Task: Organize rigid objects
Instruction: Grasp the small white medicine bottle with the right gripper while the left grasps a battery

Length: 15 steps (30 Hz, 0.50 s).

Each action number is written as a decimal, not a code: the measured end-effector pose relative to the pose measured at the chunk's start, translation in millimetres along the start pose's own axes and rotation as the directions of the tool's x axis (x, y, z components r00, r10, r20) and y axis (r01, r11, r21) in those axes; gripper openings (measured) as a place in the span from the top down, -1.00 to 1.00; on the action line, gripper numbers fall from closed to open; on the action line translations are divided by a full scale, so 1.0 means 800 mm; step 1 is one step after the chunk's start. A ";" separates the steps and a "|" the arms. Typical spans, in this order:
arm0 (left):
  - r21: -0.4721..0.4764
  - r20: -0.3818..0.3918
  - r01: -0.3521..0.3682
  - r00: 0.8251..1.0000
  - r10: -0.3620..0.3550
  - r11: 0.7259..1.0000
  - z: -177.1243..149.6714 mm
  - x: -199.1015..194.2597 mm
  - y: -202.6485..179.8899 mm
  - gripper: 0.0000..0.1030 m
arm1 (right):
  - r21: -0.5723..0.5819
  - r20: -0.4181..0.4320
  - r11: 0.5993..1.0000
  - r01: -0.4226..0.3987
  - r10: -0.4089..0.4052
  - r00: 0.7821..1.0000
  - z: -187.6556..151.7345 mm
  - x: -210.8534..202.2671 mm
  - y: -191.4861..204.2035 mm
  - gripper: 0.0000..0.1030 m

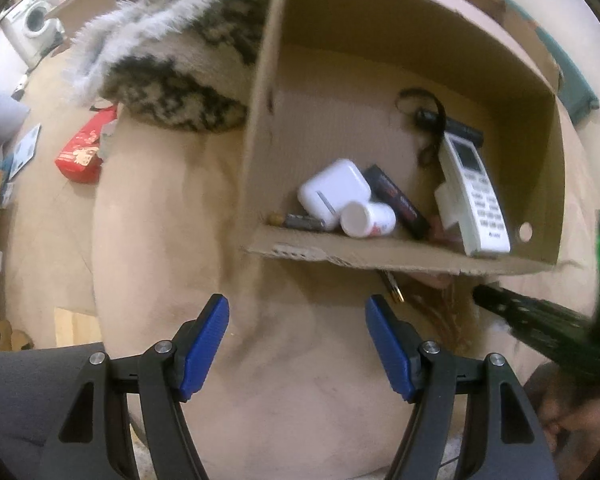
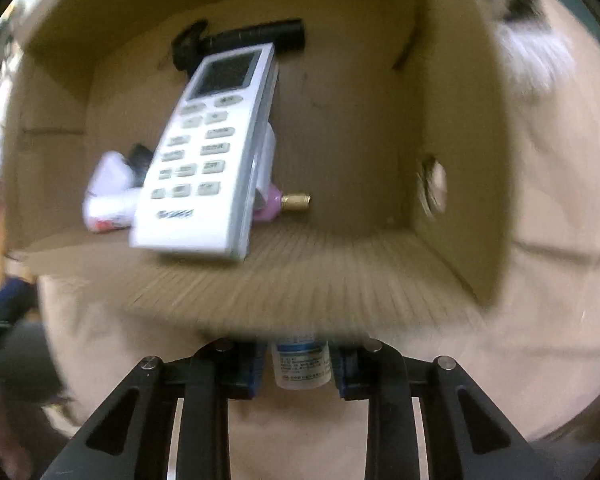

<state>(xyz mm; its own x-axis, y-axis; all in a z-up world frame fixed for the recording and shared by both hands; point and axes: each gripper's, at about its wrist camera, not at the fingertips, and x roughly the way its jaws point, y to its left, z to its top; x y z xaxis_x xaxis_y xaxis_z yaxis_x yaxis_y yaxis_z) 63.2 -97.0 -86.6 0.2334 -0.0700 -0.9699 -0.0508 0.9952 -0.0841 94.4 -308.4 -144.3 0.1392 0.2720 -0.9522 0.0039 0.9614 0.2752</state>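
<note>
Right wrist view: right tool [image 2: 300,364] pinches a small cylindrical bottle [image 2: 300,364] beside corrugated cardboard box [image 2: 300,276].

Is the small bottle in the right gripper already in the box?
Out. The small bottle sits between the right gripper pads, outside the box.

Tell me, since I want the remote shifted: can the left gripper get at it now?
Probably yes: the left gripper is open and empty, the box is open-topped, and the remote lies on top.
</note>
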 end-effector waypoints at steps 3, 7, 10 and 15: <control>0.018 -0.010 0.006 1.000 -0.005 1.000 -0.003 0.010 -0.012 -0.30 | 0.035 0.037 0.997 -0.066 0.064 0.997 -0.015 -0.022 -0.003 0.44; 0.034 -0.025 0.014 1.000 -0.013 0.999 0.000 0.029 -0.032 -0.30 | 0.123 0.082 0.982 -0.141 0.131 0.988 -0.022 -0.031 -0.021 0.44; 0.003 -0.042 0.035 0.999 -0.035 0.999 0.007 0.048 -0.045 -0.02 | 0.139 0.099 0.980 -0.146 0.133 0.986 -0.016 -0.030 -0.026 0.44; -0.121 -0.111 0.063 0.991 -0.077 0.991 0.015 0.091 -0.057 0.25 | 0.122 0.115 0.978 -0.167 0.153 0.981 -0.006 -0.035 -0.029 0.44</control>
<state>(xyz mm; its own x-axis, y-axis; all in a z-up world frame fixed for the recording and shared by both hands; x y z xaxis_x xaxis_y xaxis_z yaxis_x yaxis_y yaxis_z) 94.3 -146.9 -150.9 0.1271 -0.1537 -0.9799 -0.1529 0.9731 -0.1724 85.5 -338.3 -125.1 0.2508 0.4097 -0.8771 0.1011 0.8900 0.4446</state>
